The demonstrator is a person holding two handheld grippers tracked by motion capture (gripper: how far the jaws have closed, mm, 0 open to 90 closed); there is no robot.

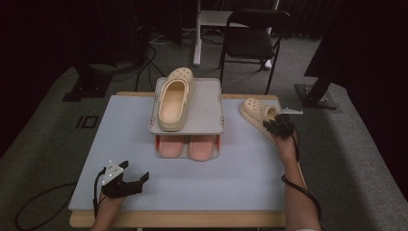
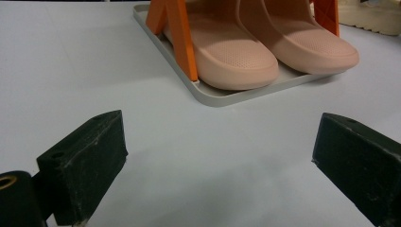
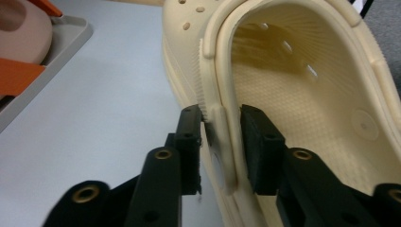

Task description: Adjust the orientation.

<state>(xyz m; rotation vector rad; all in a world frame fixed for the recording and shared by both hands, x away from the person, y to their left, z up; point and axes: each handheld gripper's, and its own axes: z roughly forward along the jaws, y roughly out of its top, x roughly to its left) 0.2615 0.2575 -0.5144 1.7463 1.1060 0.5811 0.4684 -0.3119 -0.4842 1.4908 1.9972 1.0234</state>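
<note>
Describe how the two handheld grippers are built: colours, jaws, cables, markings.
Both are black. The left gripper carries a grey three-cornered plate on top and has blocky, scuffed pads. The right gripper has brass-ringed holes along its jaw arms. A black cable trails from it.

front of left tongs (image 2: 208,156): bare tabletop (image 1: 62,159) all the way up to the rack (image 1: 211,96), plenty of room
rack: sits mid-tabletop, blocks the straight line across
lower shelf: pink slippers (image 2: 265,52) pack it, orange posts (image 2: 182,40) at the corners, tight squeeze
top shelf: clog (image 1: 175,98) hogs the left half, right half bare
right edge: loose clog (image 3: 293,94) sits there, right tongs (image 3: 222,142) clamped on its rim
</note>
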